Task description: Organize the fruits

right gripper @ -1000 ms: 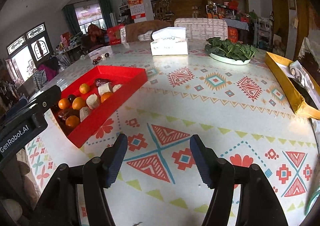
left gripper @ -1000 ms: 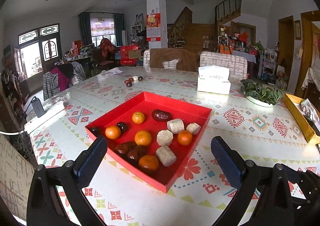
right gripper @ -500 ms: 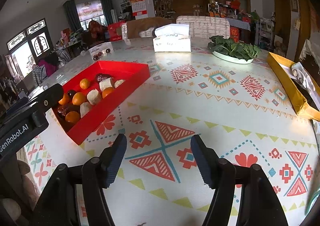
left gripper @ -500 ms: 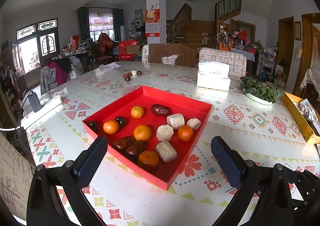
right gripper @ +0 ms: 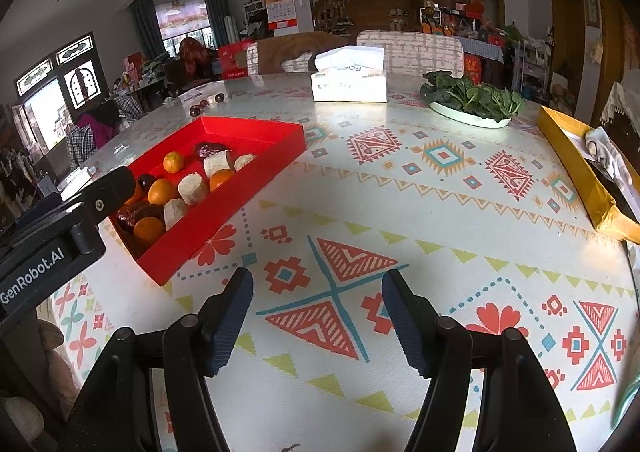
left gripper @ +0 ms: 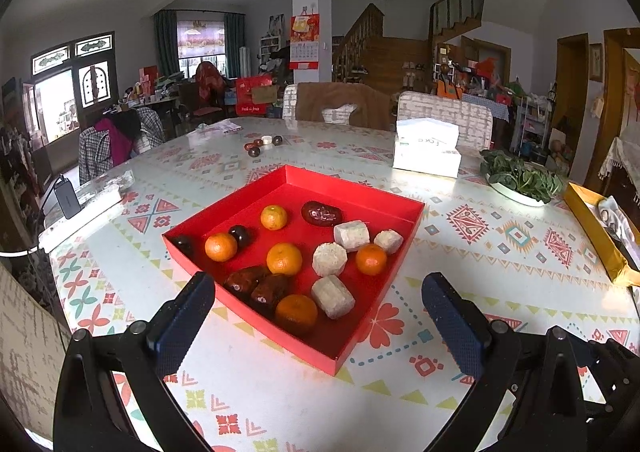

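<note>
On patterned table (left gripper: 500,252), red tray (left gripper: 362,196) holding mandarins (left gripper: 284,258), dark dates (left gripper: 244,279), pale cut chunks (left gripper: 333,296). Left gripper (left gripper: 316,304) gaping wide, empty, hovering at tray's near corner. Right gripper (right gripper: 318,302) parted, empty, over bare table. Mandarins likely light, round, roll-prone, soft-skinned: pinch across middle, gently. Dates probably sticky.

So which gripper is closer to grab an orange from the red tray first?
Probably the left gripper. It is open and faces the red tray, with an orange just ahead. The right gripper, open too, points at bare tablecloth beside the tray.
</note>
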Tool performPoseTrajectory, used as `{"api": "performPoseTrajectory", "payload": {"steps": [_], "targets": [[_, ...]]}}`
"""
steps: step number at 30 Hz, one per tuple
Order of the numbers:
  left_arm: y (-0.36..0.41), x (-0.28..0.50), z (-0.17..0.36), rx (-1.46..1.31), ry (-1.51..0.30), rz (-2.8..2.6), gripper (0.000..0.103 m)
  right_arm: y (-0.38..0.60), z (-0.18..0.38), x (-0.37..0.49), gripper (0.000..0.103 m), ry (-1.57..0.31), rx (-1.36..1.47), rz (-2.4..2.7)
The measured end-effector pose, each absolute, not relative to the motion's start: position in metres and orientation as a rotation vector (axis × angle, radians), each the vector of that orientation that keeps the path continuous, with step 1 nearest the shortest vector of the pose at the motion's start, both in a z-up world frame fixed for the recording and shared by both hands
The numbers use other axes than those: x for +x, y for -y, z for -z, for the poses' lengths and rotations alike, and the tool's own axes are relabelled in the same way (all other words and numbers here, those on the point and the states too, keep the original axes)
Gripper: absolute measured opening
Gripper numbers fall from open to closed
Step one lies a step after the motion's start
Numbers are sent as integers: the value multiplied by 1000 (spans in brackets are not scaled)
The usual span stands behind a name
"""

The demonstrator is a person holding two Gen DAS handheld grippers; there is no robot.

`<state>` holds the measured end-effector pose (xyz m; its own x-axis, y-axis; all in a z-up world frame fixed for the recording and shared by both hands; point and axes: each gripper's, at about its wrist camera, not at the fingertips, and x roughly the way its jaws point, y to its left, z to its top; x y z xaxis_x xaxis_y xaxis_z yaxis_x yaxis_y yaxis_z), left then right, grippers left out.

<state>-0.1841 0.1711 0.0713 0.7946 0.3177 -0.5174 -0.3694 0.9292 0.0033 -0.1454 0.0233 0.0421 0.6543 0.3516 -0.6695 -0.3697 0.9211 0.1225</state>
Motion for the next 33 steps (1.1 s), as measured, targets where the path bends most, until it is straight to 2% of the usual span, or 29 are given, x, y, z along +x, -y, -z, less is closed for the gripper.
{"api": "performPoseTrajectory", "payload": {"steps": [33], "targets": [[-171, -185, -69, -104, -543, -365, 103, -28, -38, -150, 72, -758, -43, -411]]}}
